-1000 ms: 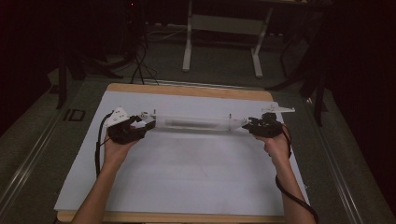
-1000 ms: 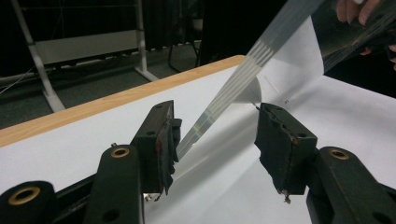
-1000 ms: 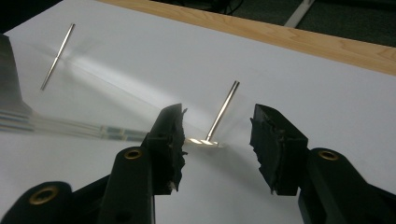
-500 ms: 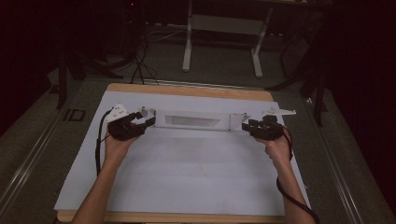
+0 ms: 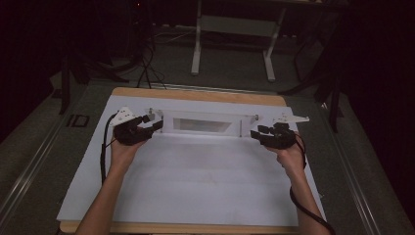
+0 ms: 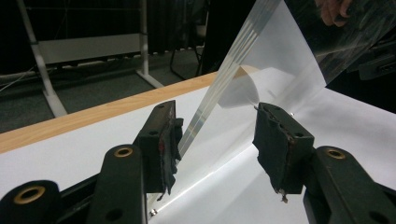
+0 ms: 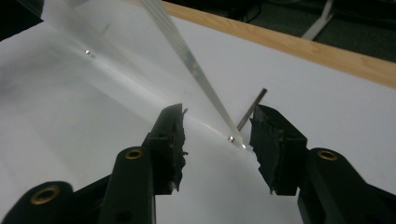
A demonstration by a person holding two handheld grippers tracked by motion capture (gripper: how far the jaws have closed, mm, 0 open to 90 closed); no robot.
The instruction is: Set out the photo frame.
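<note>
Clear acrylic box [image 5: 203,125] on white sheet [image 5: 195,186], left gripper [image 5: 150,125] & right gripper [image 5: 258,132] at its ends – both released, jaws apart

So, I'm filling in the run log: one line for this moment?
object: clear plastic sheet on white mat | left gripper: open at sheet's end | right gripper: open at other end

No readable text anywhere from my side. No labels, brand marks, numbers or signs legible on the table [image 5: 195,95], the white sheet [image 5: 195,186] covering it, or the clear panel [image 5: 203,125]. Dark rectangular mark on the floor left of the table [image 5: 77,120], too small to read.
</note>
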